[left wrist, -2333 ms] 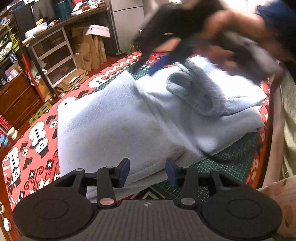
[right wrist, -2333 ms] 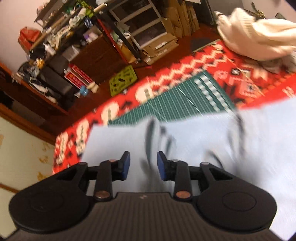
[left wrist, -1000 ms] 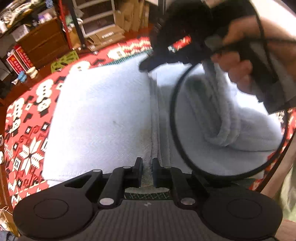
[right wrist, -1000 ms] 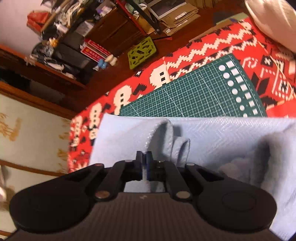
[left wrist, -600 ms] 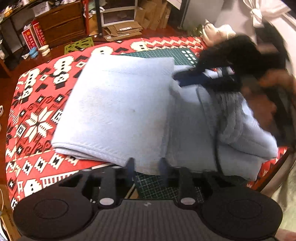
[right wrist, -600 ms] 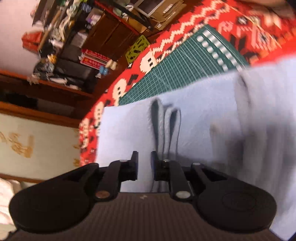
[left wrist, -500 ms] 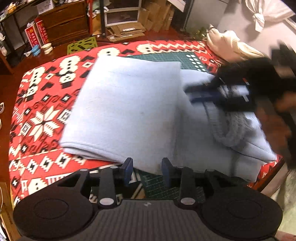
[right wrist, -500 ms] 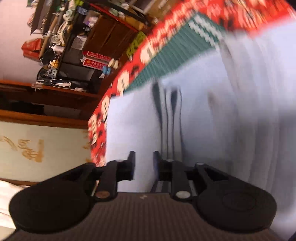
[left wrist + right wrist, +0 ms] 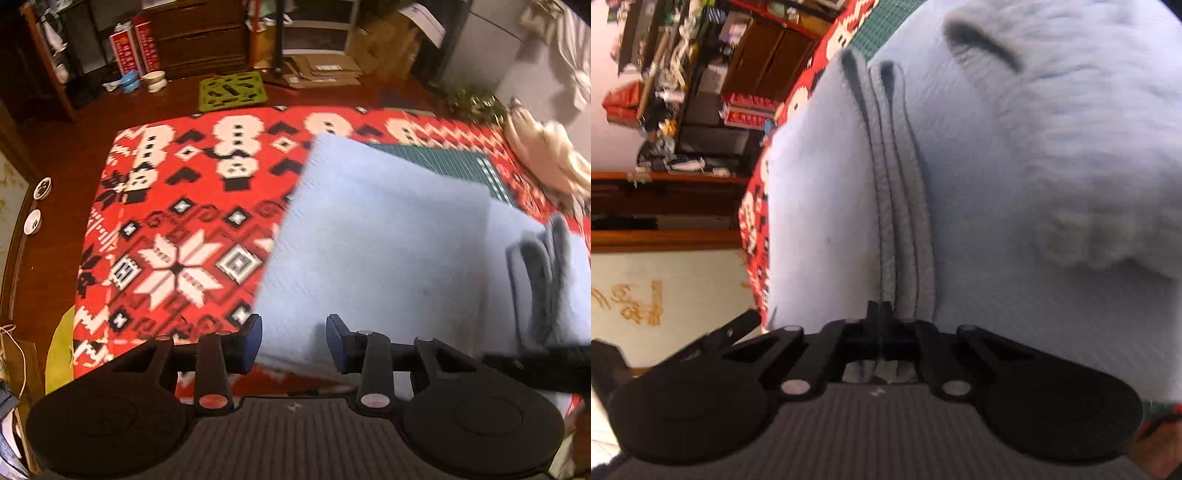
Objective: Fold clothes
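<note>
Folded pale-blue fleece garment (image 9: 373,251) lies flat.

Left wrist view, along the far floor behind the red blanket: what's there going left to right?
Red cartons → blue bowl → white bowl → green mat → flattened cardboard.

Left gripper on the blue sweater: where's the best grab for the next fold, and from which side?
Probably the near left corner of the blue sweater, approached from the near edge. That folded edge overhangs the red patterned cloth right between the open fingers of the left gripper, so its layers can slide in flat. The right gripper is shut on the stacked edges at the other side.
</note>
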Action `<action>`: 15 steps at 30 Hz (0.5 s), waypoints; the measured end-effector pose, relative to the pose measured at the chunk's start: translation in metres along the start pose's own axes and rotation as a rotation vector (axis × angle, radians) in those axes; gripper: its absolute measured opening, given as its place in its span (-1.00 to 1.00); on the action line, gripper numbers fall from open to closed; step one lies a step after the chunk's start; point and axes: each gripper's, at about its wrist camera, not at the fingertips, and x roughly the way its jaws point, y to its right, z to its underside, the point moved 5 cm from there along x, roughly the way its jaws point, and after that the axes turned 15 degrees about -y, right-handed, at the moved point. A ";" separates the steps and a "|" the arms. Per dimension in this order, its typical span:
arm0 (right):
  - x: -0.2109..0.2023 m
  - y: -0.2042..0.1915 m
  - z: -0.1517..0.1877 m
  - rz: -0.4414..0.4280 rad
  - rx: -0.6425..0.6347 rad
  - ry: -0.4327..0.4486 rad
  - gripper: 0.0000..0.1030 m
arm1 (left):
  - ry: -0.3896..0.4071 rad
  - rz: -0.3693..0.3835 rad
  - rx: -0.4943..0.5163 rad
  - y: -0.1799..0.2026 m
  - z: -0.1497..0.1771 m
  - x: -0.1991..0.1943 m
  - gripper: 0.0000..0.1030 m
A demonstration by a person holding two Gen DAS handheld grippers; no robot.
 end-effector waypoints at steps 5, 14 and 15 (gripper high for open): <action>-0.021 -0.009 -0.006 0.048 -0.028 0.115 0.09 | 0.021 -0.017 0.005 -0.014 -0.022 0.009 -0.17; -0.010 -0.045 -0.078 0.155 -0.105 0.268 0.20 | 0.032 0.023 0.008 -0.009 -0.039 0.019 -0.18; -0.007 -0.045 -0.083 0.171 -0.103 0.277 0.20 | 0.033 0.028 0.010 -0.008 -0.040 0.019 -0.18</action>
